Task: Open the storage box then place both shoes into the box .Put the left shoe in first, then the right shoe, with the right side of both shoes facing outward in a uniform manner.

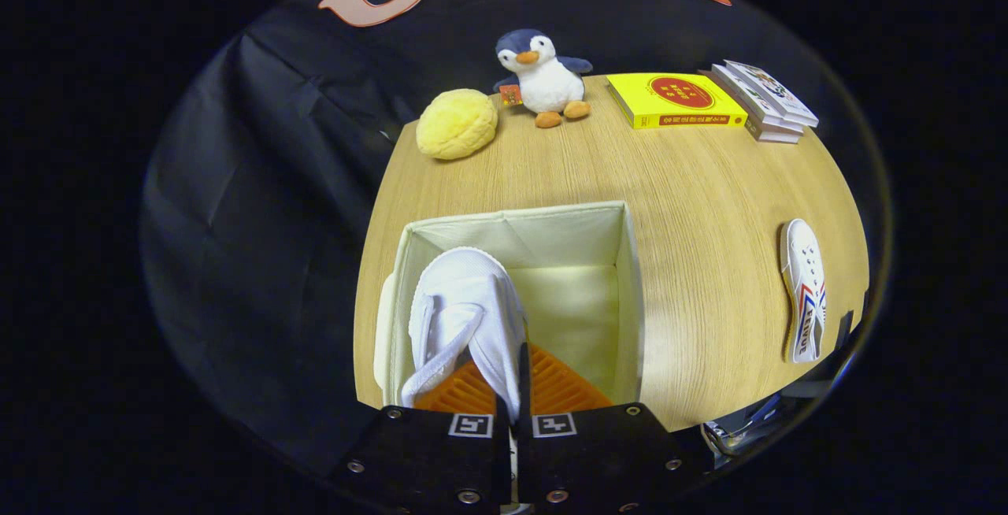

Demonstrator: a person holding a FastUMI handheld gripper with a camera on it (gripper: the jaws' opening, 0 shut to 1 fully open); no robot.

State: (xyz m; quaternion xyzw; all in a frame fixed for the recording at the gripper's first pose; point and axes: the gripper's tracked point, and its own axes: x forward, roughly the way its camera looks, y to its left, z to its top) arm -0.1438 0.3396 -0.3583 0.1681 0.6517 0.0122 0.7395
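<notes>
The gripper (pixel 512 389) holds a white shoe (pixel 465 318), its two fingers (pixel 551 389) nearly together and pinching a thin fold of the shoe's upper between them. The shoe hangs over the open box (pixel 630 279), toe pointing away from the fingers, towards the box's far wall, and it sits towards the left part of the opening. A strap loops down its left side. Whether it already touches the box floor cannot be told, since the shoe's own body hides what is under it.

The box is a pale fabric cube with its top open, standing on the near part of a wooden table (pixel 693 208). Its inside is bare and cream on the right of the shoe. A pale flap, perhaps the lid, shows just outside its left wall.

The second shoe (pixel 803 290) lies on the table well to the right of the box, on its side, with red and blue stripes showing and its toe pointing away.

Along the far edge of the table stand a yellow bun-shaped plush (pixel 457 124), a penguin toy (pixel 543 78) just right of it, a yellow book (pixel 677 100) lying flat, and a small stack of white books (pixel 765 100) touching the yellow one on its right
</notes>
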